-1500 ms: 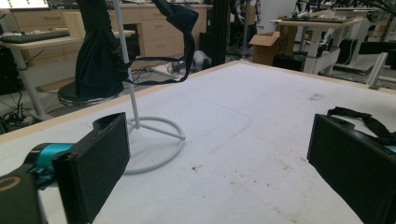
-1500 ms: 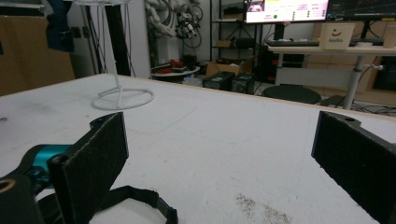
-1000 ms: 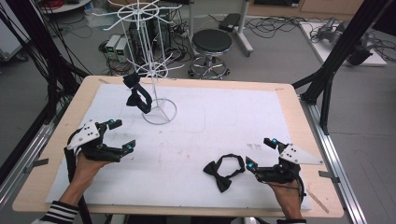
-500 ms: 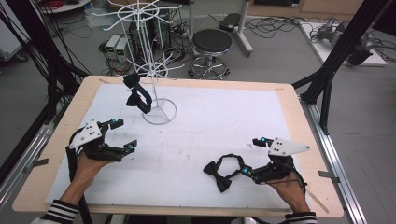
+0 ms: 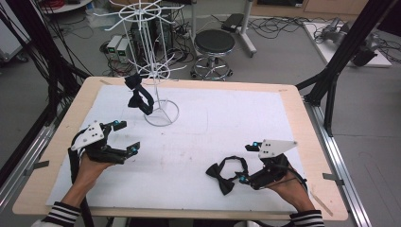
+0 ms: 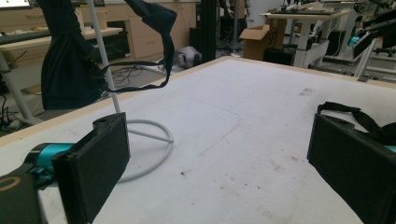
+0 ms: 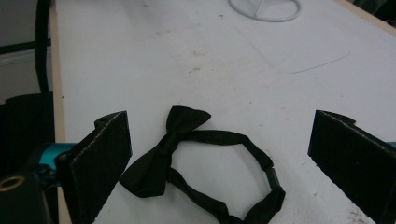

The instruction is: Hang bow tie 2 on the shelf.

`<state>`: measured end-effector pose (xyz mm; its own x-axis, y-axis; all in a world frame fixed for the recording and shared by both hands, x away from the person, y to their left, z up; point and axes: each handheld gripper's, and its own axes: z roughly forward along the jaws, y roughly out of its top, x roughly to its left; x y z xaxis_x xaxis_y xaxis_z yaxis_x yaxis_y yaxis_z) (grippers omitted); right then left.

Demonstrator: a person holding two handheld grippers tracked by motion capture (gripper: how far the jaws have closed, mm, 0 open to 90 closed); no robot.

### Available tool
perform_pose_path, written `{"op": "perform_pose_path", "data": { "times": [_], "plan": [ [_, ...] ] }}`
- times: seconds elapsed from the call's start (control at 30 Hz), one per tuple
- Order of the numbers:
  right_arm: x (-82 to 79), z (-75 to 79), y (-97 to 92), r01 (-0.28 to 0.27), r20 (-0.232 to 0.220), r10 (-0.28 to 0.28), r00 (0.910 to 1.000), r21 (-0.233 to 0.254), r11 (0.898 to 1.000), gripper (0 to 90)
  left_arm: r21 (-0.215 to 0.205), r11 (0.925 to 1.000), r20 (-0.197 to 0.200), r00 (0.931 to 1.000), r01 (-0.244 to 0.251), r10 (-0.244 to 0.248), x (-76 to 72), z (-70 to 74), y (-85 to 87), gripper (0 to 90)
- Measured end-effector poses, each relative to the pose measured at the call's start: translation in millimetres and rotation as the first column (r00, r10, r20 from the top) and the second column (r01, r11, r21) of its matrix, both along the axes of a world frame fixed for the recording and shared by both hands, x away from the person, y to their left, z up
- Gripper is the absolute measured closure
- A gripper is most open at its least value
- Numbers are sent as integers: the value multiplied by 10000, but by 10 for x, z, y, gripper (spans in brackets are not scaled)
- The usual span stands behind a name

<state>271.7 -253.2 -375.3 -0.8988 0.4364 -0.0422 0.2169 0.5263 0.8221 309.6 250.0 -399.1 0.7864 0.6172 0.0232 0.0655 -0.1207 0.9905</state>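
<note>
A black bow tie (image 5: 226, 176) with its looped strap lies flat on the white mat (image 5: 227, 123) at the front right. My right gripper (image 5: 246, 162) is open just right of it, jaws on either side of the strap. In the right gripper view the bow tie (image 7: 163, 154) lies between and just ahead of the wide-apart jaws of the right gripper (image 7: 219, 154). A second black bow tie (image 5: 139, 97) hangs from a white wire rack (image 5: 158, 56) at the back left. My left gripper (image 5: 126, 136) is open and holds nothing, in front of the rack's base ring (image 6: 154, 149).
The rack's ring base (image 5: 161, 113) stands on the mat. The hanging bow tie (image 6: 154, 28) dangles above the base in the left gripper view. The wooden table edge (image 5: 302, 113) frames the mat. A stool (image 5: 214, 45) and cables are on the floor behind the table.
My right gripper has slid left and lowered toward the lying bow tie, jaws now flanking its strap. The left gripper has barely moved.
</note>
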Motion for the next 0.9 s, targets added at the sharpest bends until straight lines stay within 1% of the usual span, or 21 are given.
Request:
{"op": "perform_pose_path", "data": {
  "times": [0.1,0.13,0.23,0.3,0.37,0.47,0.5,0.53,0.57,0.77,0.9],
  "plan": [
    [-7,-15,56,-226,-174,221,9996,-296,9993,54,28,10000,40,10000,-22,22,4,8,-9,64],
    [-6,-20,75,-277,-161,270,9995,-452,9986,54,-16,10000,58,10000,10,-10,5,10,-12,63],
    [-8,-30,109,-389,-271,373,9989,-605,9974,54,-60,10000,159,9999,21,-20,1,18,-14,64],
    [-14,-42,133,-452,-397,420,9983,-847,9954,68,-47,10000,147,9999,18,-18,-1,18,-16,63],
    [-16,-68,159,-673,-454,624,9970,-1175,9908,75,-34,10000,105,9999,33,-33,3,16,-13,64],
    [-26,-113,210,-800,-562,719,9958,-1589,9840,77,-46,10000,98,9999,23,-22,1,16,-14,63],
    [-28,-128,225,-880,-604,787,9951,-1706,9814,102,-40,10000,139,9999,9,-9,0,17,-13,64],
    [-31,-137,235,-933,-636,830,9945,-1822,9788,168,-53,10000,167,9999,-3,4,-1,19,-14,63],
    [-27,-146,245,-1099,-690,985,9927,-1880,9760,182,-44,10000,163,9999,-16,16,-2,19,-13,64],
    [-14,-191,309,-1329,-904,1152,9892,-2242,9654,183,-17,10000,154,9999,-8,8,0,19,-5,64],
    [-24,-222,352,-1520,-1033,1293,9862,-2570,9544,190,-25,10000,131,9999,5,-5,-1,17,-12,63]
  ]
}}
